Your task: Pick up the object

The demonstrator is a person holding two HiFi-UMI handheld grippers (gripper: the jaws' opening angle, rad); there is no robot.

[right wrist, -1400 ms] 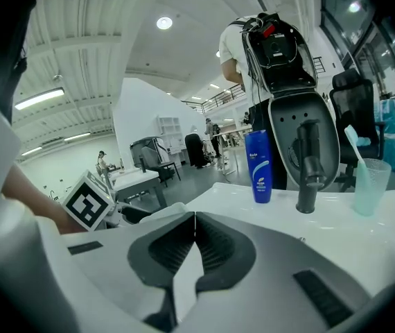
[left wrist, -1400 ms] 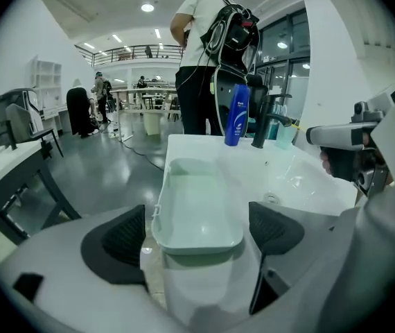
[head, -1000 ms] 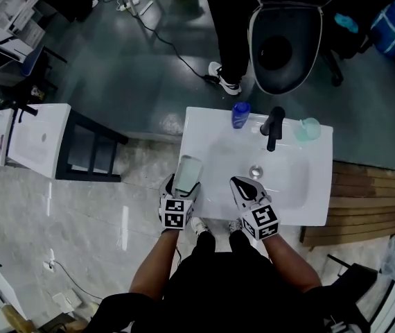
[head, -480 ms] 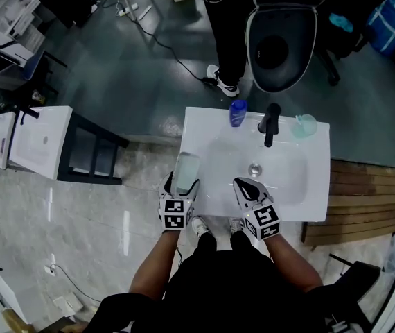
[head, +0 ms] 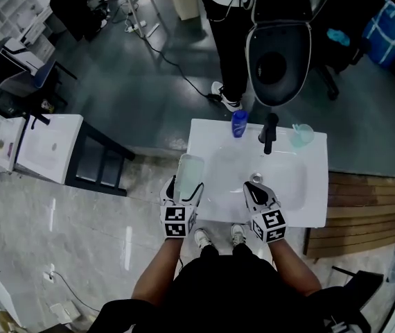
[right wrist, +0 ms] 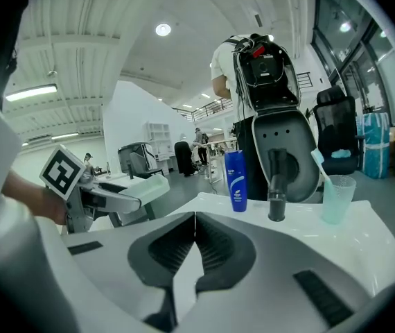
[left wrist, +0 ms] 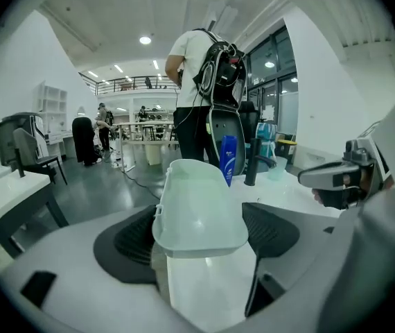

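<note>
From the head view, the left gripper (head: 185, 184) held a pale green translucent plastic tray (head: 189, 166) over the left edge of the white ceramic washbasin (head: 312, 210). The right gripper (head: 258, 189) sat over the basin's front rim. A blue plastic bottle (head: 239, 123), a black tap (head: 269, 132) and a pale green cup (head: 300, 134) stood at the back.

In the left gripper view, the dark ribbed fingers (left wrist: 129, 238) were clamped on the tray's two sides.

In the right gripper view, the fingers (right wrist: 218, 245) were pressed together with nothing between them.
</note>
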